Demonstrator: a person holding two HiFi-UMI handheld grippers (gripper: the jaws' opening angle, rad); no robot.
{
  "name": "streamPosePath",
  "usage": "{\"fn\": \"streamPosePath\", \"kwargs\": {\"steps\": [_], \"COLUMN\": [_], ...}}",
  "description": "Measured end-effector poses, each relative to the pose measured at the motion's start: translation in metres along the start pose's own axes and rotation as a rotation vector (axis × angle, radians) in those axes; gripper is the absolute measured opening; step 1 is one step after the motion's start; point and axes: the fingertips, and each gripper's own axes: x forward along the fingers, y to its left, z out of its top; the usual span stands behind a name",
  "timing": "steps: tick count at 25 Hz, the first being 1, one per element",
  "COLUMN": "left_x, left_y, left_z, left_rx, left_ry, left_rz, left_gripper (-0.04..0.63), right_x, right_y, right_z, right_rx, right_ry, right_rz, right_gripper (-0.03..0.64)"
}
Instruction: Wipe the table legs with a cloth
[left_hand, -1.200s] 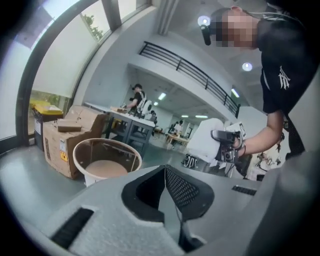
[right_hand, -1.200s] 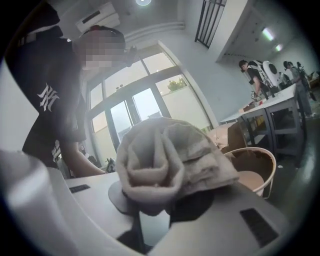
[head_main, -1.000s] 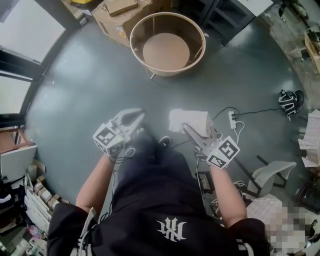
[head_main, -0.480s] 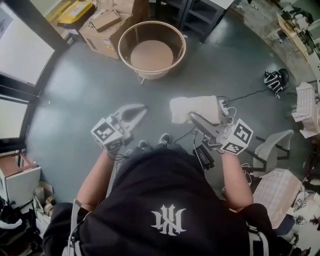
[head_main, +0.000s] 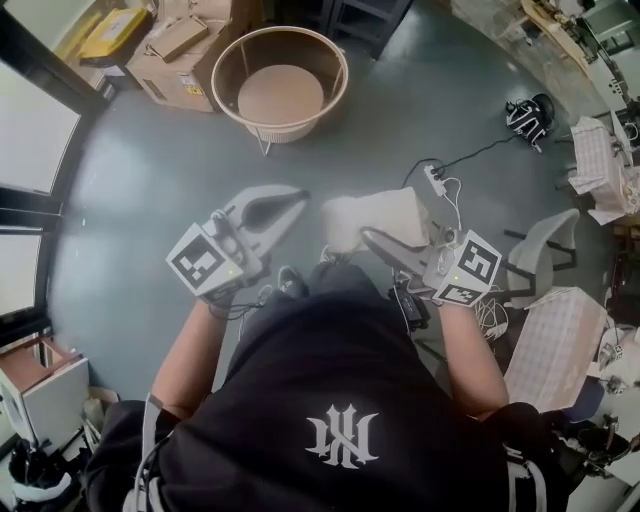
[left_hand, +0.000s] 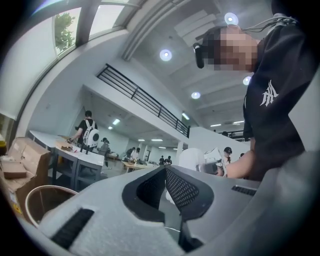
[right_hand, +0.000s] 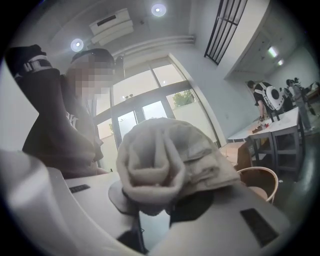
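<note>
I hold a folded white cloth (head_main: 380, 215) in my right gripper (head_main: 364, 236), which is shut on it; in the right gripper view the bunched cloth (right_hand: 165, 160) covers the fingertips. My left gripper (head_main: 296, 196) is level with it to the left, shut with nothing in it (left_hand: 165, 169). Both are held at about waist height above the grey floor. A round wooden table (head_main: 340, 75) with a raised rim and thin legs stands a few steps ahead. It also shows at the edge of both gripper views (left_hand: 42, 205) (right_hand: 257, 180).
Cardboard boxes (head_main: 160, 55) lie behind the round table on the left. A power strip (head_main: 435, 180) with cables lies on the floor ahead to the right, near a black object (head_main: 525, 115). A grey chair (head_main: 540, 245) and papers (head_main: 560, 345) are to my right.
The view has turned and backed off, so the round table sits farther away and more to the left. Both grippers stay in front of my body, the cloth still held.
</note>
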Motion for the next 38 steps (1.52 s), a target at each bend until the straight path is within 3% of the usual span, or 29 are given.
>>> {"fn": "streamPosePath", "kwargs": {"steps": [5, 10, 19, 22, 27, 32, 38], "left_x": [0.024, 0.045, 0.066, 0.086, 0.110, 0.114, 0.113], "left_y": [-0.006, -0.021, -0.056, -0.088, -0.159, -0.183, -0.206], "left_z": [-0.009, -0.005, -0.019, -0.034, -0.065, -0.082, -0.115], "left_rx": [-0.012, 0.018, 0.059, 0.026, -0.005, -0.095, -0.147], "left_ry": [0.008, 0.016, 0.112, 0.113, 0.150, 0.105, 0.223], "left_rz": [-0.026, -0.060, 0.086, 0.121, 0.090, 0.090, 0.112], "left_gripper": [0.006, 0.006, 0.006, 0.006, 0.006, 0.006, 0.006], "right_x": [-0.014, -0.026, -0.077, -0.124, -0.193, -0.205, -0.225], "right_y": [-0.005, -0.004, 0.000, -0.006, -0.017, -0.048, -0.002], "right_z": [-0.010, -0.005, -0.008, -0.014, -0.033, -0.088, -0.088], "right_rx": [0.012, 0.029, 0.014, 0.039, 0.109, 0.238, 0.219], "right_ry": [0.063, 0.029, -0.006, -0.005, -0.016, 0.115, 0.106], "right_rz": [-0.017, 0.034, 0.175, 0.188, 0.245, 0.104, 0.255], "right_gripper": [0.089, 0.087, 0.087, 0.087, 0.087, 0.087, 0.087]}}
